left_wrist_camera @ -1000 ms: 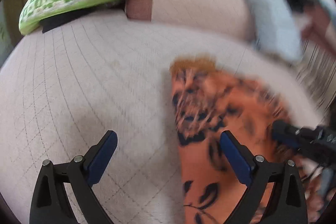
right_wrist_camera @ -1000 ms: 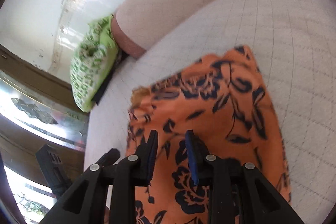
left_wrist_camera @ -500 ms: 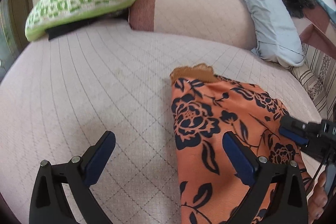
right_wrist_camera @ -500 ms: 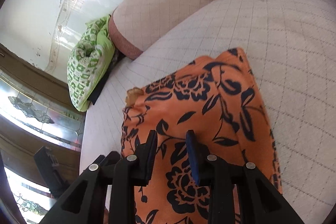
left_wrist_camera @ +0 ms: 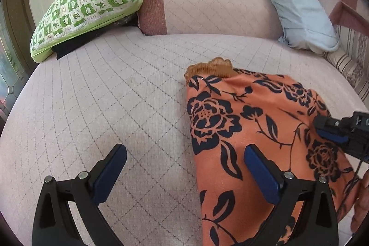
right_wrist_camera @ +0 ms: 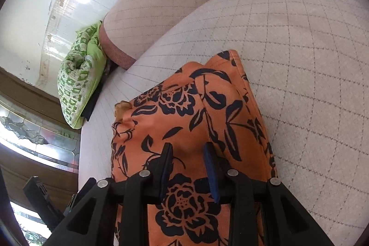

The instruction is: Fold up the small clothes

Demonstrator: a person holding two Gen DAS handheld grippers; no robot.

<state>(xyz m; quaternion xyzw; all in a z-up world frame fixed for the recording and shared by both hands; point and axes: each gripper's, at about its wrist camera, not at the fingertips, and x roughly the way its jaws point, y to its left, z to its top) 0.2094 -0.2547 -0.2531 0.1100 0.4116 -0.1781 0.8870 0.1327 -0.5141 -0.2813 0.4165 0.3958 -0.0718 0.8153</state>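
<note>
The left gripper (left_wrist_camera: 185,167) has its two blue pads spread wide, with nothing between them. One pad hangs over the bare pink bed (left_wrist_camera: 103,96); the other hangs over the edge of the orange cloth (left_wrist_camera: 242,126).

The right gripper (right_wrist_camera: 189,167) has its pads partly apart, with a small gap between them. They sit low over the orange cloth (right_wrist_camera: 184,130) — whether they pinch any of it cannot be told. In the left view this gripper (left_wrist_camera: 332,130) pokes in from the right side, over the same cloth, and part of a hand (left_wrist_camera: 361,202) shows at the edge.

The orange cloth has dark blue flowers on it. It lies folded on the bed, with a tan ribbed band (left_wrist_camera: 211,66) at its far end.

Farther away is a pink bolster (left_wrist_camera: 214,8). A green and white pillow (left_wrist_camera: 90,8) lies beside it — and a pale blue pillow (left_wrist_camera: 293,1) leans at the other end.
</note>
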